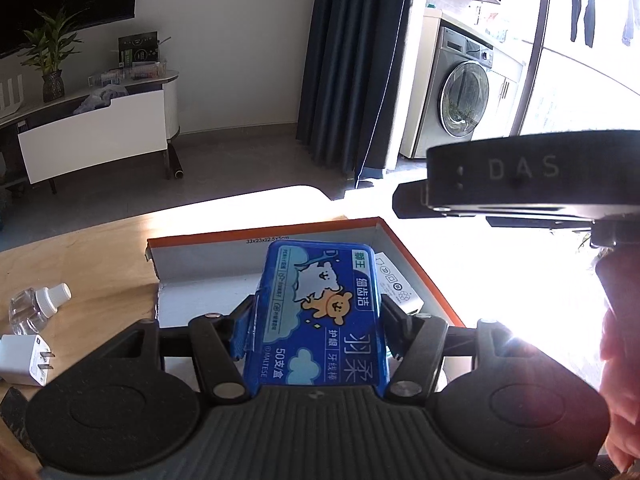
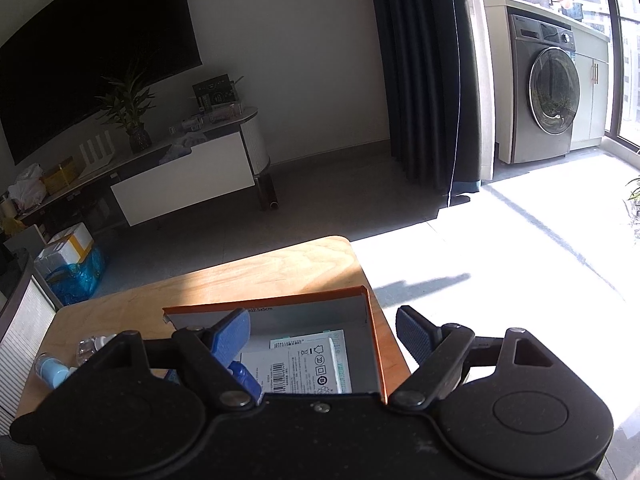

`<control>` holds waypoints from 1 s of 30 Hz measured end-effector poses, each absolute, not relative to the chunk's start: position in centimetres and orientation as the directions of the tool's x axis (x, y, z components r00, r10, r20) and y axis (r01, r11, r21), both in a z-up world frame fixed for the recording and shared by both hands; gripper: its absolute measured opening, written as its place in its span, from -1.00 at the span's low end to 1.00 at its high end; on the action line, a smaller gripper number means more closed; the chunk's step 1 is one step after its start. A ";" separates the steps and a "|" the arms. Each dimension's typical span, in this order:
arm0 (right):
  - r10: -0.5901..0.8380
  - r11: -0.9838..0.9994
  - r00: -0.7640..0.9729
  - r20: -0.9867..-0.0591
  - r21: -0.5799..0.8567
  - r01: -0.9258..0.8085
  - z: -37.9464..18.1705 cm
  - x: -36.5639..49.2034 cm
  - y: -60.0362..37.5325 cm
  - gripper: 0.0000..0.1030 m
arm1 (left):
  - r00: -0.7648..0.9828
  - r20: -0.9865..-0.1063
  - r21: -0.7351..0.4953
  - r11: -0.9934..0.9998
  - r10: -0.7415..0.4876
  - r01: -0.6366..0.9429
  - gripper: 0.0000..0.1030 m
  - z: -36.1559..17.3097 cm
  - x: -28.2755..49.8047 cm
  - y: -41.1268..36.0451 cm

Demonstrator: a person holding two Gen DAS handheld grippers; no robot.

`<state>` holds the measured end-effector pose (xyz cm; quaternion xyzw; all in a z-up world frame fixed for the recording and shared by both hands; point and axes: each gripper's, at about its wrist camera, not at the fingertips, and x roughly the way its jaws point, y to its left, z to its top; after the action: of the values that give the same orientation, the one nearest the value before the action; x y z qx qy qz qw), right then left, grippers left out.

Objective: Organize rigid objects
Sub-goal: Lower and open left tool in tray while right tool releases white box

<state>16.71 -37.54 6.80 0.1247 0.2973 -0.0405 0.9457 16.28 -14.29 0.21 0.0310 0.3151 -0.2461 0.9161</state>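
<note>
My left gripper (image 1: pixel 318 320) is shut on a blue dental floss box (image 1: pixel 320 312) with a cartoon print and holds it above the open orange-edged cardboard box (image 1: pixel 208 240). A white labelled packet (image 1: pixel 396 284) lies inside that box. My right gripper (image 2: pixel 324 334) is open and empty, hovering over the same cardboard box (image 2: pixel 280 300), where the white packet (image 2: pixel 308 360) and a bit of the blue box (image 2: pixel 244 378) show. The right gripper's body shows in the left wrist view at upper right (image 1: pixel 532 176).
On the wooden table (image 1: pixel 80 264) left of the box lie a small clear bottle with a white cap (image 1: pixel 38 304) and a white plug charger (image 1: pixel 26 360). The right wrist view shows a light blue bottle (image 2: pixel 52 370) and the clear bottle (image 2: pixel 90 348). The table's far edge is close behind the box.
</note>
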 end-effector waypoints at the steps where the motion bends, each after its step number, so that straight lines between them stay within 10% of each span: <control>1: -0.006 0.965 0.820 -0.573 0.211 0.154 6.9 16.5 -37.6 0.85 | 0.680 -0.589 -0.107 0.876 -0.437 0.470 0.23 0.3 16.5 -14.3; 6: -0.019 0.967 0.822 -0.569 0.200 0.160 7.1 15.5 -37.9 0.85 | 0.680 -0.565 -0.132 0.865 -0.467 0.485 0.62 0.8 15.8 -13.8; 30: 0.070 0.978 0.820 -0.567 0.200 0.054 8.2 14.7 -32.6 0.88 | 0.767 -0.581 -0.098 0.959 -0.272 0.265 0.78 3.4 14.0 -6.6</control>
<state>14.68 -32.60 8.18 0.1042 0.2996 0.0042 0.9483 14.00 -6.57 3.45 -0.0051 0.3099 -0.1429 0.9399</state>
